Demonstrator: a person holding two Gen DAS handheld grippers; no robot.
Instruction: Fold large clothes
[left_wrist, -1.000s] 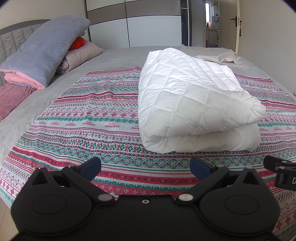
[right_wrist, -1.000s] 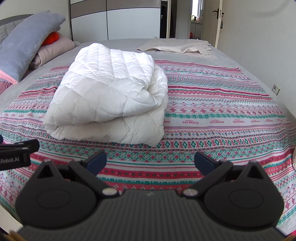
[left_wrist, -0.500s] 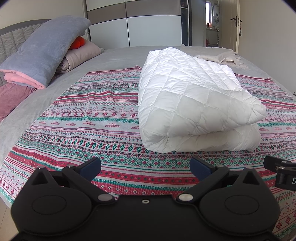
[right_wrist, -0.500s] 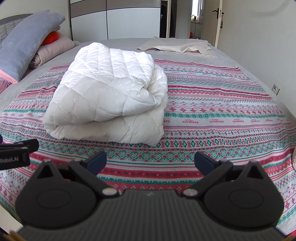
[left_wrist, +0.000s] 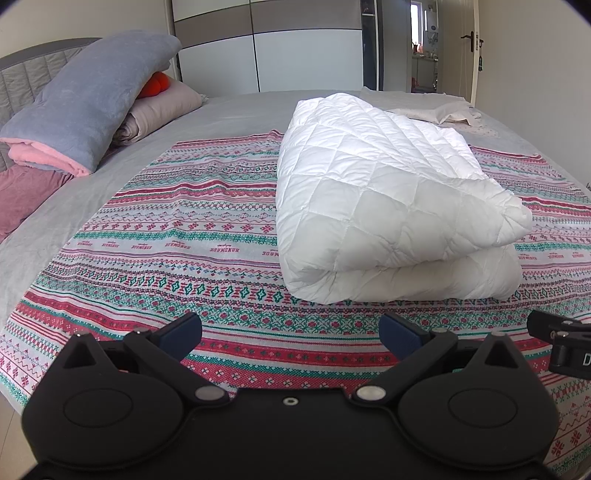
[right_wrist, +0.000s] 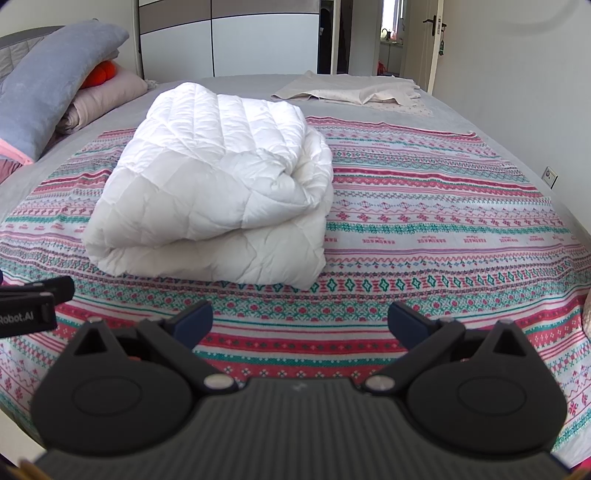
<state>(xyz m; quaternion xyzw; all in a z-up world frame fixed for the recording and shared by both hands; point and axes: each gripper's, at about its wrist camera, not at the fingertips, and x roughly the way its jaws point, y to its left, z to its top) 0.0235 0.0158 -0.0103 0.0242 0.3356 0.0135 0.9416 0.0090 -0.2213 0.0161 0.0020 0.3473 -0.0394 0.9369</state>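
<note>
Quilt: the white quilted quilt (left_wrist: 388, 206) is lying folded into a thick bundle on the patterned blanket (left_wrist: 177, 236), its layered folded end facing the two grippers and its bulk running away from them toward the wardrobe (left_wrist: 306, 55).

Room around the quilt: bare blanket is showing on both sides of the quilt (the wider stretch is on the wall side, seen in the right wrist view), and a band of blanket is lying between the quilt and the grippers.

Blanket edges: the blanket's near hem is hanging at the bed's edge below the grippers; beyond the quilt the blanket is giving way to the grey sheet (left_wrist: 229, 114).

Other bedding: a beige cloth (right_wrist: 354, 90) is lying flat on the sheet beyond the quilt, well apart from it; pillows (left_wrist: 85, 99) are piled to the quilt's left by the headboard.

Left gripper (left_wrist: 290, 330): its fingers are spread wide, holding nothing and hovering short of the quilt.

Right gripper (right_wrist: 299, 321): likewise gaping wide, gripping nothing, apart from the quilt.

Writing: "HANDMADE" is repeating upside down along one blanket stripe; "Robot.AI" is reading on the left gripper's body (its start cut off) in the right wrist view.
</note>
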